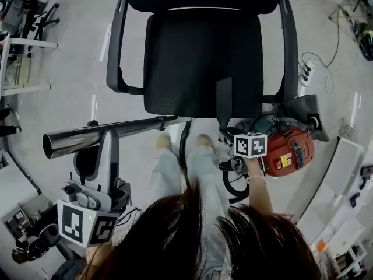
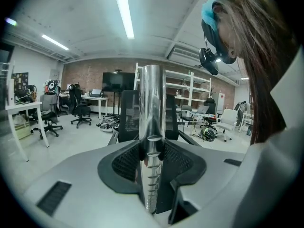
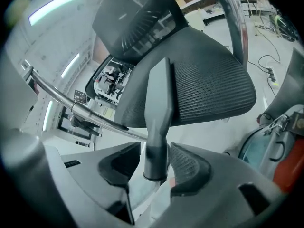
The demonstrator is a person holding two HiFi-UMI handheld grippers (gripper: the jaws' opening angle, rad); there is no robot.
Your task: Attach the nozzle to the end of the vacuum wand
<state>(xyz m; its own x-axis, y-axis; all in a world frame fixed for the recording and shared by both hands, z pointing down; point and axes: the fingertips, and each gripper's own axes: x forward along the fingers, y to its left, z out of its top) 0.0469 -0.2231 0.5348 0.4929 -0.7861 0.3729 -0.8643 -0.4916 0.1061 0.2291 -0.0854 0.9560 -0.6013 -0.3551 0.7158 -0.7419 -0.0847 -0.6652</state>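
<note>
The left gripper (image 2: 152,148) is clamped on the wand (image 2: 152,99), both pads pressed against the chrome tube. In the head view the wand lies nearly level in front of the person, its open end toward the left and its other end reaching the front edge of the chair (image 1: 198,51) seat. The right gripper (image 3: 156,160) has its jaws spread wide around the round collar of the nozzle (image 3: 159,103). A clear gap shows at one pad, and the other pad sits just beside the collar, so nothing is squeezed. The nozzle is a dark, flat crevice piece. It rises from between those jaws across the seat's front edge, toward its right corner, and is well apart from the wand's open end. The red vacuum (image 1: 288,150) sits on the floor beside the chair's right front corner.
</note>
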